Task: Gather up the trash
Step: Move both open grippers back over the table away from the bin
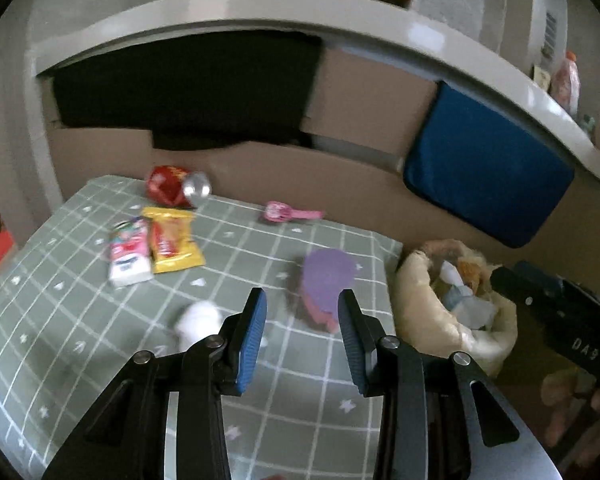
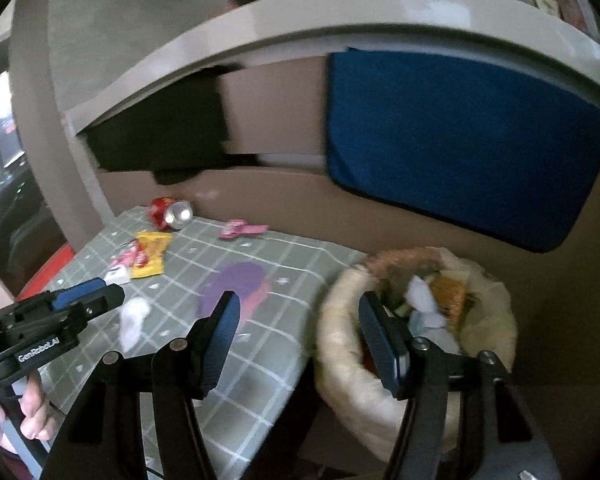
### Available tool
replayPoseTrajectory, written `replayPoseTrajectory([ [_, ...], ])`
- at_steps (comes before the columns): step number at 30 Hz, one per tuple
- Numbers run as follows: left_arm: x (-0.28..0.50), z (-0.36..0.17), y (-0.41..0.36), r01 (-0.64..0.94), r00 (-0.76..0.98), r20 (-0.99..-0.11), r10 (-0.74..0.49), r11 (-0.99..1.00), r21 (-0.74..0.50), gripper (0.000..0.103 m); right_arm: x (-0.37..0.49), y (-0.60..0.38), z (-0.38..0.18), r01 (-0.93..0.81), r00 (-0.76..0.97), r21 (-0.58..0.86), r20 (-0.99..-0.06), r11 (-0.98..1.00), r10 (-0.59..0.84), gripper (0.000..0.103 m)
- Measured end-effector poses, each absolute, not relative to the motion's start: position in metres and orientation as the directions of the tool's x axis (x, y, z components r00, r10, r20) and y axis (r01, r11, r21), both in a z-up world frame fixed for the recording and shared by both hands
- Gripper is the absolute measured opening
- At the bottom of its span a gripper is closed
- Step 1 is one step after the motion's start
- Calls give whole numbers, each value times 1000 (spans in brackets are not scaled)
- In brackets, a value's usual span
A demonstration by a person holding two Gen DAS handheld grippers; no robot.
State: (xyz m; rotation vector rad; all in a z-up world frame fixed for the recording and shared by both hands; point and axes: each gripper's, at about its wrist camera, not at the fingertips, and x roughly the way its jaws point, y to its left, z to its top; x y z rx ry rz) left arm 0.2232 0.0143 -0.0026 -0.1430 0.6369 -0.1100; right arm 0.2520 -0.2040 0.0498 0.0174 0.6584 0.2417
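— While both grippers hang over the checked cloth (image 1: 100, 320), what is each one gripping?

— Neither grips anything. The left gripper (image 1: 302, 312) stands roughly half open with only cloth showing between its blue pads (image 1: 254, 332). The right gripper (image 2: 296, 316) is spread wide, also empty, one finger over the cloth's edge and the other over the trash bag (image 2: 340, 364).

— Where is that bag?

— Just off the cloth's right edge, mouth open, already stuffed with crumpled paper and wrappers (everything is a bit motion-blurred).

— And what lies on the cloth?

— A white crumpled tissue (image 1: 198, 322) near the left gripper's left finger. A purple piece (image 1: 328, 280) sits toward the bag side, just beyond the left gripper's tips. Farther from the bag, a yellow snack packet (image 1: 174, 240) touches a pink-and-white packet (image 1: 128, 254). At the far edge lie a crushed red can (image 1: 176, 190) and, nearer the bag, a pink wrapper (image 1: 290, 213).
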Motion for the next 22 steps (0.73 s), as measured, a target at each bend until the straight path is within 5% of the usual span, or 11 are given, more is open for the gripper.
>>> replayPoseTrajectory([
  [22, 149, -22, 117, -161, 827, -558, 63, 978, -129, 38, 216, -81, 40, -402, 747, 32, -566, 915, 348, 60],
])
